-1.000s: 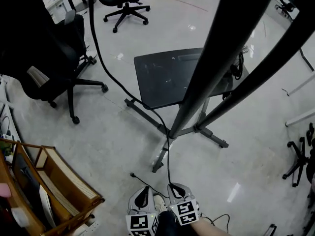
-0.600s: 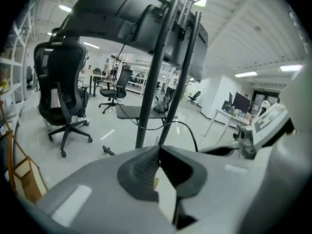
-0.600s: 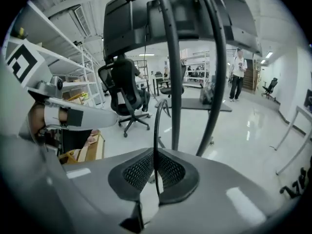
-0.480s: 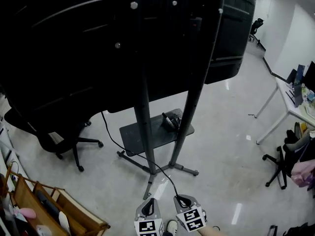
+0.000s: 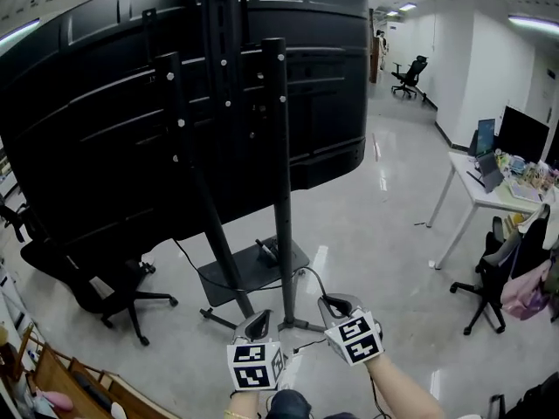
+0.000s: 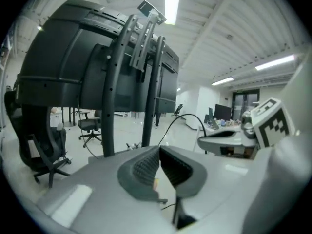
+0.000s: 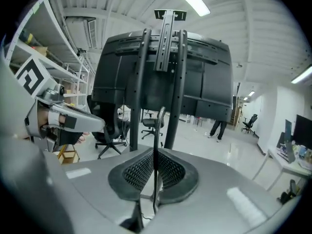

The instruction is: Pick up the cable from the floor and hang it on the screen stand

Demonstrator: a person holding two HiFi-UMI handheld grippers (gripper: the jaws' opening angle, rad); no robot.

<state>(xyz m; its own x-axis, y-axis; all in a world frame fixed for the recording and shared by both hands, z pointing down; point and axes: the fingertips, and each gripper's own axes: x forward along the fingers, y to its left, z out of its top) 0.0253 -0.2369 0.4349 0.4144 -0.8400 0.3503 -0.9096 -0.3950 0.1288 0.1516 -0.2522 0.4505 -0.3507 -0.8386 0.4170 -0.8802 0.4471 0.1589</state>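
The right claw (image 5: 335, 306) clamps the thin black cable (image 7: 155, 145) before the tall black screen stand (image 5: 281, 190). The left claw (image 5: 259, 319) is pressed shut.

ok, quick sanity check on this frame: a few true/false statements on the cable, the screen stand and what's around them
1. The right gripper has its fingers shut on the black cable. True.
2. The screen shows its display side to the head view. False: its back shows, mounted on the screen stand.
3. The cable lies over the top of the screen stand. False: it sits in the right gripper, low beside the stand's poles.
4. A black office chair stands left of the stand's base in the head view. True.
5. The white desk at the right is bare. False: a monitor and small items are on it.
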